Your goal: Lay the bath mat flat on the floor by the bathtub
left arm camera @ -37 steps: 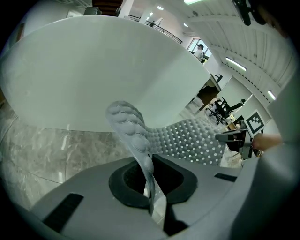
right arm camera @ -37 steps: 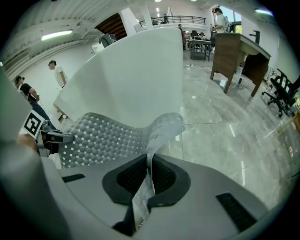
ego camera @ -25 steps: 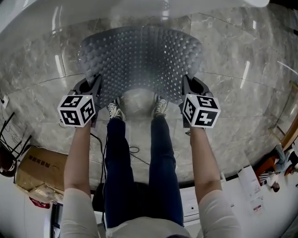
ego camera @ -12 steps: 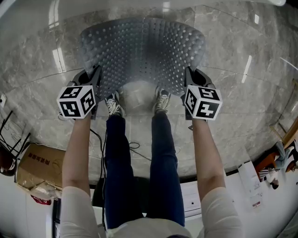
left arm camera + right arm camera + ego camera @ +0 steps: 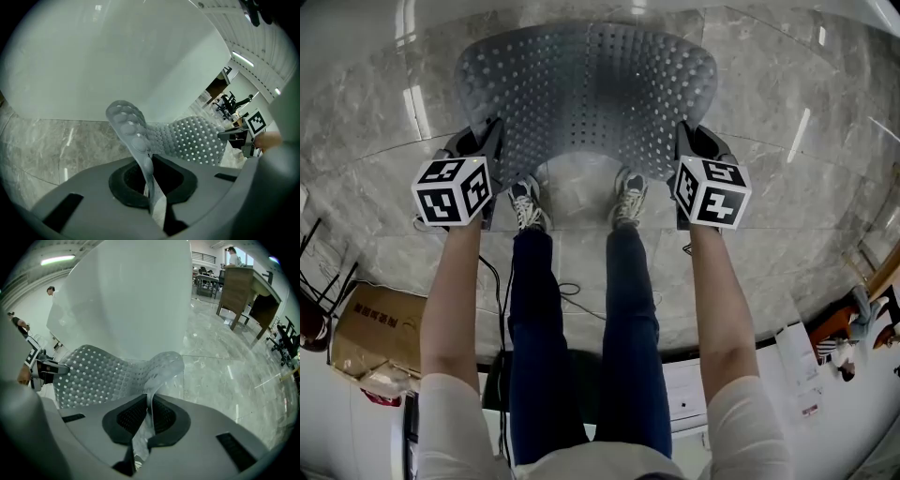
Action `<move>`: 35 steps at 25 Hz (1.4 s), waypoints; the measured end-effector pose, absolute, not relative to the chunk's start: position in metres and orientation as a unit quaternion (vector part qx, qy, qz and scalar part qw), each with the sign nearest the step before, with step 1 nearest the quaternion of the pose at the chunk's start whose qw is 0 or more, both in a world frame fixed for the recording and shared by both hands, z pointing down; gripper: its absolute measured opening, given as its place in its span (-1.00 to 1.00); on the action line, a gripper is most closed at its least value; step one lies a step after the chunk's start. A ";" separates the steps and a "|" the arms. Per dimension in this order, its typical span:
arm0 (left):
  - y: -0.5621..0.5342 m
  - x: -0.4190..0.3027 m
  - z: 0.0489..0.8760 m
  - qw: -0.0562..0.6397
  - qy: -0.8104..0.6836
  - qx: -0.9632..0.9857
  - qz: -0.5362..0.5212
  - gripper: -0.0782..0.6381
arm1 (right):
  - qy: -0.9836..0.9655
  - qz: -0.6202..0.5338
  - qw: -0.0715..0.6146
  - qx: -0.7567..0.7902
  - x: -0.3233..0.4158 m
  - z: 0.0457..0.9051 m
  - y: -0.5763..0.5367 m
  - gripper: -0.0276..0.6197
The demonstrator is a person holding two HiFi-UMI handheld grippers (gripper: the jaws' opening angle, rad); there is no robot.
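Note:
A translucent grey bath mat [image 5: 586, 98] dotted with bumps and small holes hangs spread between my two grippers over the marble floor [image 5: 787, 216]. My left gripper [image 5: 490, 150] is shut on the mat's near left corner, whose edge [image 5: 136, 136] rises between the pads. My right gripper [image 5: 682, 150] is shut on the near right corner, whose edge [image 5: 159, 369] curls up out of the jaws. The mat's near edge arches up between the grips; whether its far edge touches the floor I cannot tell. The white bathtub [image 5: 117, 56] stands just beyond the mat, its wall [image 5: 131, 301] filling both gripper views.
The person's two shoes [image 5: 525, 206] stand just behind the mat's near edge. A cardboard box [image 5: 380, 333] and a black cable [image 5: 572, 305] lie behind on the left. Wooden furniture [image 5: 239, 291] and chairs stand far right across the floor.
Both grippers have sunk together toward the floor with the mat, which now spreads wider and flatter ahead of the shoes.

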State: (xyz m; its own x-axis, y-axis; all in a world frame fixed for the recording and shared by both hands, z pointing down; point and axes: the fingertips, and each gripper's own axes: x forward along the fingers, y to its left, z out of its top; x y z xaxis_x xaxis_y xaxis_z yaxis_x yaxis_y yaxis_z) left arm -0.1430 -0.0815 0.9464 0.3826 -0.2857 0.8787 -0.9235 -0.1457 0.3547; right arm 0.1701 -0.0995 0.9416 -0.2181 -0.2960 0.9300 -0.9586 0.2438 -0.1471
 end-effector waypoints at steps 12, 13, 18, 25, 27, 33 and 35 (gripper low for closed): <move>-0.097 -0.151 0.977 0.474 -0.440 0.677 0.352 -0.66 | -0.663 0.396 0.433 0.465 0.174 0.973 -0.112 -0.79; -0.098 -0.152 0.979 0.473 -0.439 0.677 0.354 -0.65 | -0.662 0.394 0.436 0.465 0.175 0.975 -0.113 -0.79; -0.102 -0.158 0.989 0.470 -0.438 0.675 0.363 -0.66 | -0.654 0.385 0.454 0.466 0.187 0.990 -0.114 -0.79; -0.101 -0.170 1.011 0.469 -0.445 0.662 0.378 -0.66 | -0.644 0.384 0.469 0.466 0.200 1.010 -0.115 -0.79; -0.102 -0.174 1.016 0.467 -0.449 0.660 0.380 -0.66 | -0.640 0.385 0.472 0.469 0.204 1.016 -0.116 -0.79; -0.101 -0.183 1.032 0.466 -0.454 0.652 0.389 -0.65 | -0.623 0.397 0.474 0.480 0.215 1.036 -0.112 -0.79; -0.101 -0.186 1.039 0.465 -0.457 0.648 0.394 -0.65 | -0.617 0.400 0.475 0.484 0.220 1.045 -0.111 -0.79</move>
State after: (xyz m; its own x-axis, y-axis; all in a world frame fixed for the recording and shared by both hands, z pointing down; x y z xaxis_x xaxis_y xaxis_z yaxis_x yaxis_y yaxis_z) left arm -0.1861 -0.1013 1.0392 0.2728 -0.2254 0.9353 -0.9582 -0.1503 0.2433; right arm 0.2199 -0.1110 1.0449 -0.0810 -0.2165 0.9729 -0.9766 0.2124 -0.0341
